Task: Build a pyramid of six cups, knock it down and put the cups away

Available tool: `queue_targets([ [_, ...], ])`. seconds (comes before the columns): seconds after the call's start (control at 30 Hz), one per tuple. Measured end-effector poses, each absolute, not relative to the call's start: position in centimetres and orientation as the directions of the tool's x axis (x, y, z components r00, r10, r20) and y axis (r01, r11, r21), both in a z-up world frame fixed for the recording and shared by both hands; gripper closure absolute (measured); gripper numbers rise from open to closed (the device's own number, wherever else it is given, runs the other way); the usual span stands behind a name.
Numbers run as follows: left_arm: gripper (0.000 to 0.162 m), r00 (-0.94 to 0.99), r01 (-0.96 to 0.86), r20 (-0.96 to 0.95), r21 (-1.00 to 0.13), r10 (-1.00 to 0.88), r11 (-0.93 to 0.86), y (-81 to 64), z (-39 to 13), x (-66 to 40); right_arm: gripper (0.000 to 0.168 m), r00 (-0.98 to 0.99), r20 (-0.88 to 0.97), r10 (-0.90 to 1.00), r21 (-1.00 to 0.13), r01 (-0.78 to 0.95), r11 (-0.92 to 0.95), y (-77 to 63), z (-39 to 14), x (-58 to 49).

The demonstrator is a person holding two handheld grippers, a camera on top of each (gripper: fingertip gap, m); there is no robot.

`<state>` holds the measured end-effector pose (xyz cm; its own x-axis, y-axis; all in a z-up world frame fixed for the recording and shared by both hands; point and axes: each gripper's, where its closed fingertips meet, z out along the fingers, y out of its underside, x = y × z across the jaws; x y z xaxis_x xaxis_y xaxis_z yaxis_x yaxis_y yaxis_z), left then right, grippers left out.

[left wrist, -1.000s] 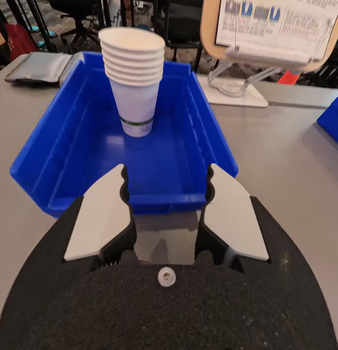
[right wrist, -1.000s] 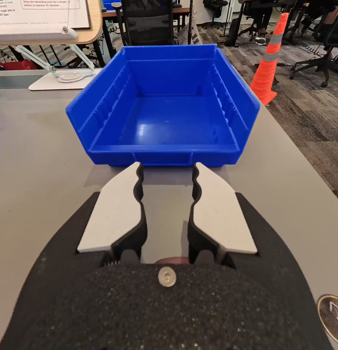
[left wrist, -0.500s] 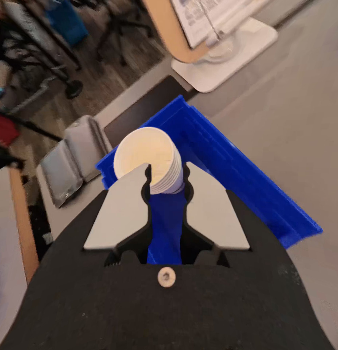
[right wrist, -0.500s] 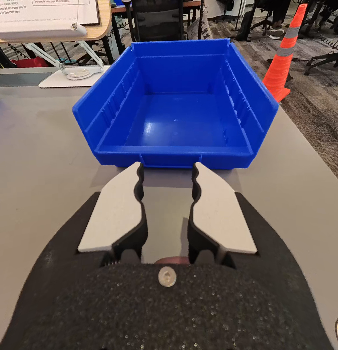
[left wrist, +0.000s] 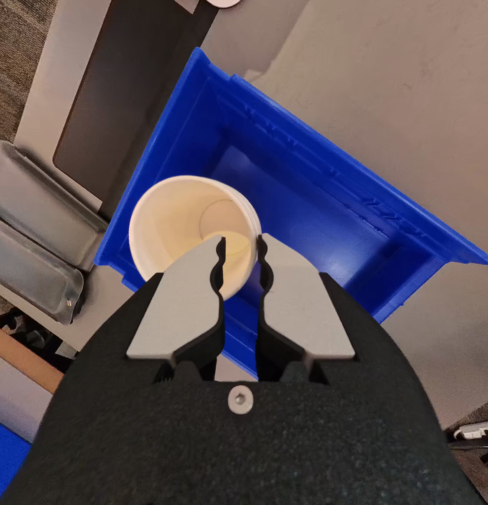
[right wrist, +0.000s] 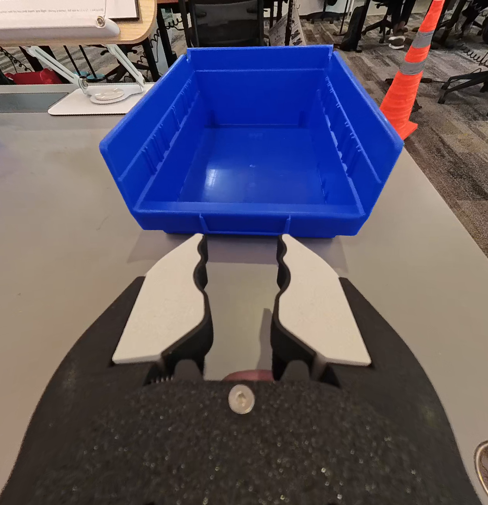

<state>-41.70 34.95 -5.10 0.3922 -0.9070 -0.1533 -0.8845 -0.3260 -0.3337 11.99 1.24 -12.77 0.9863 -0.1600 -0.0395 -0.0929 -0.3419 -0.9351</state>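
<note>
The left gripper (left wrist: 240, 240) is held above a stack of paper cups (left wrist: 192, 235) standing in a blue bin (left wrist: 305, 175), its fingers parted astride the rim, contact unclear. The right gripper (right wrist: 240, 239) is held spread over the grey table (right wrist: 46, 246), before a second blue bin (right wrist: 251, 218).

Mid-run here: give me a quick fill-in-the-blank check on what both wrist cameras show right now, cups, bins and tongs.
1. The stack of paper cups stands inside a bin coloured ____.
2. One finger of the left tongs reaches over the cup rim, and the other finger stays ____ the stack.
3. The bin ahead of the right tongs holds ____ cups.
4. Past that bin, on the floor, stands an orange ____.

Missing words: blue; outside; no; cone
</note>
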Motion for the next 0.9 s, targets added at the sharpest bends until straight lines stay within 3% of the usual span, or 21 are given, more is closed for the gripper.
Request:
queue_targets([
  [0.13,0.153,0.379,-0.886,-0.13,-0.336,-0.916,-0.319,34.8,-5.1,-41.3,0.12,0.986,-0.043,-0.164,-0.934,-0.098,-0.344,0.9,-12.9,12.1],
  [0.3,0.145,0.377,-0.885,-0.117,-0.34,-0.919,-0.319,34.5,-4.9,-41.0,0.12,0.986,-0.045,-0.159,-0.932,-0.099,-0.35,0.7,-13.0,12.0],
  [0.43,0.158,0.379,-0.88,-0.091,-0.342,-0.921,-0.328,34.4,-5.0,-41.2,0.121,0.987,-0.041,-0.156,-0.932,-0.094,-0.351,0.8,-12.9,11.9],
  [0.9,0.159,0.369,-0.889,-0.128,-0.339,-0.92,-0.309,34.0,-3.4,-41.4,0.119,1.0,-0.03,-0.002,-0.956,-0.029,-0.291,2.4,-10.6,5.9],
])
